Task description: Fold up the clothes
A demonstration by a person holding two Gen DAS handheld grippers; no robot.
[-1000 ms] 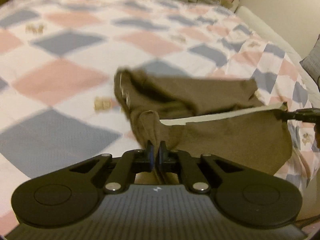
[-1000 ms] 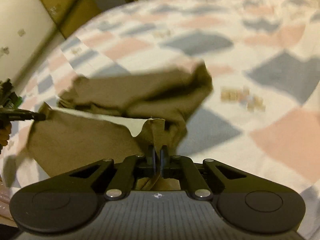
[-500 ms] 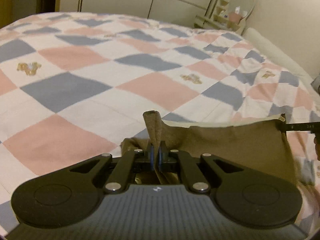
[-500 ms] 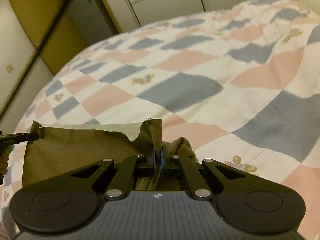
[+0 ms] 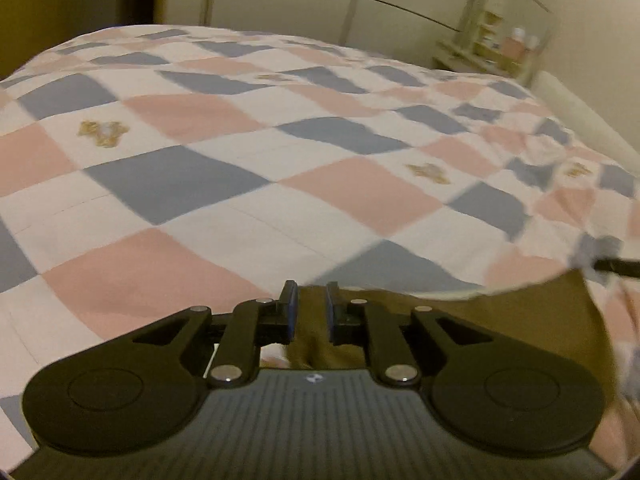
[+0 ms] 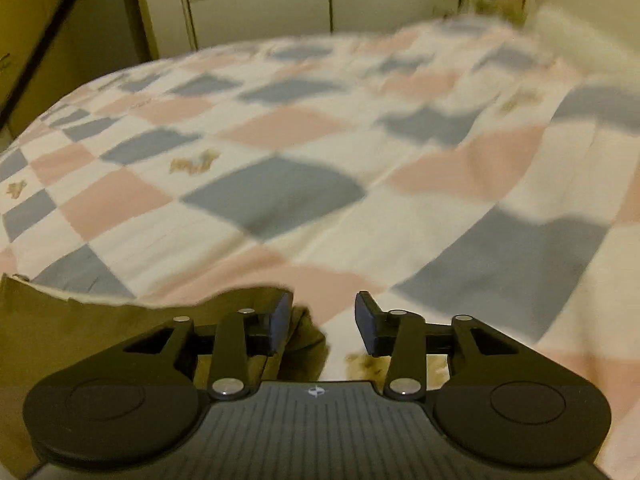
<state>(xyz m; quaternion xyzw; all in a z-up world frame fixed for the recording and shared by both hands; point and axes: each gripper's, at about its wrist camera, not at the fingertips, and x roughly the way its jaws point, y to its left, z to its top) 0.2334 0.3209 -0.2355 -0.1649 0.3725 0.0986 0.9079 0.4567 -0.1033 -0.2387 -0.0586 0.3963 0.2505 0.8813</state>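
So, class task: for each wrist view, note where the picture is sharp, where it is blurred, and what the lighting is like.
Left wrist view: the left tool is sharp, the checked bedspread smears toward the right edge, and the light is dim and yellowish. Right wrist view: the right tool is crisp, the bedspread is motion-blurred throughout, the brown garment looks soft, and fisheye bending curves the bed.

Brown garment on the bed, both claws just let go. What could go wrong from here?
1. The brown garment still lies between the left claw pads, which have only just been opening and stand narrowly apart; pulling back may drag the fold.
2. The right claw has opened wider, yet a bunched corner sits by its left finger and may snag.
3. The quilt is wrinkled, so the fold may settle unevenly.
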